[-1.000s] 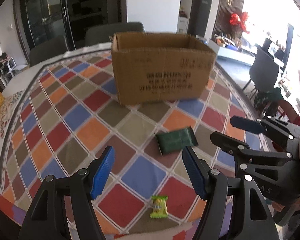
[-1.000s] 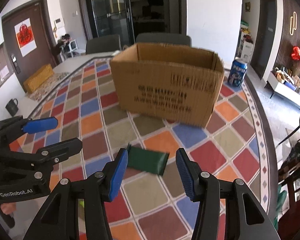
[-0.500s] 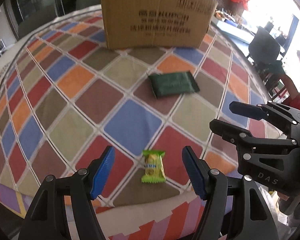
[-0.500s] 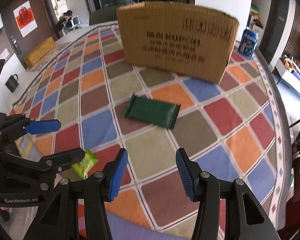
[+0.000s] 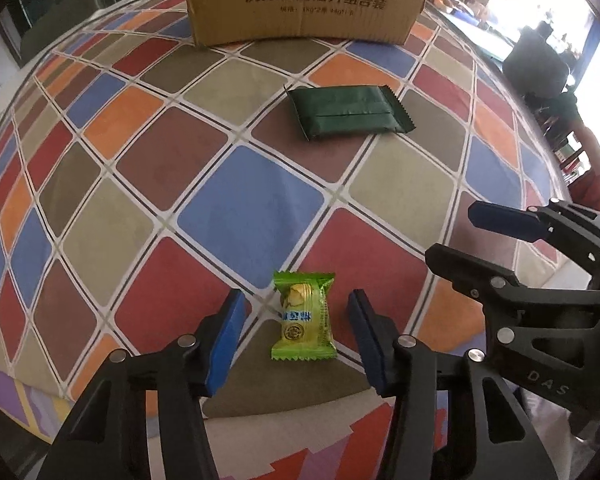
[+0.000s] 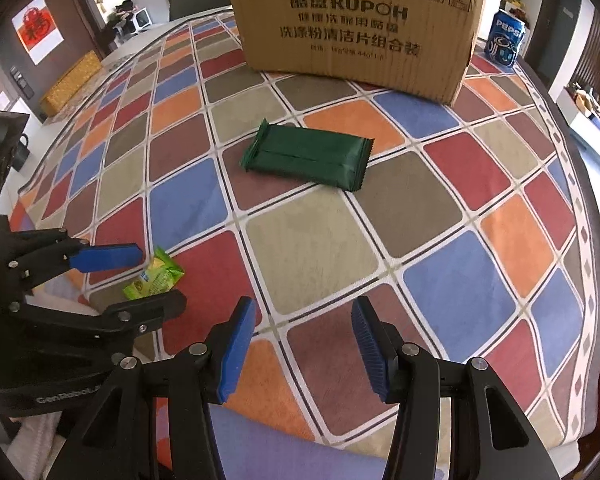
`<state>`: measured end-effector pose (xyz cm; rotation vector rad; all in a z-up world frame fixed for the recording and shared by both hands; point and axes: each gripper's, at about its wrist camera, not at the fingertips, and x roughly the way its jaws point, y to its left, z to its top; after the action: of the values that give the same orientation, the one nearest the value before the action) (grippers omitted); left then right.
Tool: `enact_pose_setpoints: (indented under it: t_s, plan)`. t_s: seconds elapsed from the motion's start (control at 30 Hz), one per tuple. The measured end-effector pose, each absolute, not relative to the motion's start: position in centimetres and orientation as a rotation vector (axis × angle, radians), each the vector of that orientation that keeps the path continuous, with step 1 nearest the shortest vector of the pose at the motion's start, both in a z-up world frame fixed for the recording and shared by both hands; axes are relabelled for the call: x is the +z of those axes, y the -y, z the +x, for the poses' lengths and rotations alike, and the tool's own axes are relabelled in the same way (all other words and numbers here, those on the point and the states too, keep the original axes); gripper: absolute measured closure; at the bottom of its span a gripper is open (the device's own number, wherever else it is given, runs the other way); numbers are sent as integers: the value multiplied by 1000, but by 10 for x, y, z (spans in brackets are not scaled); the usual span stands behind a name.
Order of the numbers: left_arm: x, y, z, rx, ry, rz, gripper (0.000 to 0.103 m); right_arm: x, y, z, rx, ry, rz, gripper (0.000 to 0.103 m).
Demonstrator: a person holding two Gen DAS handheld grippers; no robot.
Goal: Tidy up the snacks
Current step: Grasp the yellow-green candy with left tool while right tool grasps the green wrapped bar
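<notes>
- Lettering on the cardboard box (image 6: 352, 28) reads "KUPOH" above rows of Chinese characters; four handling pictograms sit along its upper edge. In the left wrist view the box top is cut off.
- Blue can (image 6: 505, 42) at 2 o'clock of the box reads "PEPSI".
- Left gripper (image 5: 296, 334) body reads "GenRobot"; right gripper (image 6: 303, 338) body reads "DAS".
- Light green candy (image 5: 304, 318) lies on the checked tablecloth (image 5: 252, 208) between the left gripper's blue pads (image 5: 224, 342), which have just been closing but stand clear of the wrapper. Its small print is unreadable.
- Dark green packet (image 6: 306, 158) lies at 12 o'clock of the right gripper, seam up, no label showing.
- Right gripper's jaws stand apart, nothing between them.
</notes>
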<state>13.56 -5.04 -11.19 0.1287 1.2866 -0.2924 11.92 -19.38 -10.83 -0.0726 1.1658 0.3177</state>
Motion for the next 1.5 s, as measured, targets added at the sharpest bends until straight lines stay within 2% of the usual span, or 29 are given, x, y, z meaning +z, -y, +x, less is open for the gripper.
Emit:
enact_pose_setpoints:
  t_s: [0.17, 0.23, 0.3, 0.67, 0.9, 1.0, 1.1, 1.3, 1.5]
  plan:
    - [-111, 56, 134, -275, -1257, 195, 66, -109, 191, 122, 326, -1171, -78, 52]
    - [-111, 56, 134, -278, -1251, 196, 77, -110, 190, 123, 328, -1172, -81, 52]
    - [-110, 54, 136, -273, -1249, 185, 80, -110, 190, 124, 330, -1175, -77, 52]
    - [-93, 43, 153, -251, -1208, 76, 80, -110, 185, 144, 370, -1164, -111, 52]
    - [-85, 45, 167, -219, -1176, 58, 80, -97, 173, 172, 443, -1112, -251, 52]
    - [-83, 45, 173, -208, -1168, 54, 80, -93, 167, 185, 481, -1090, -327, 37]
    - [-83, 44, 178, -195, -1167, 40, 80, -90, 158, 195, 536, -1074, -412, 34]
    - [-84, 42, 186, -176, -1160, 35, 80, -103, 139, 209, 619, -1086, -593, 34]
    - [-86, 39, 195, -156, -1159, 28, 80, -108, 128, 223, 660, -1091, -657, 34]
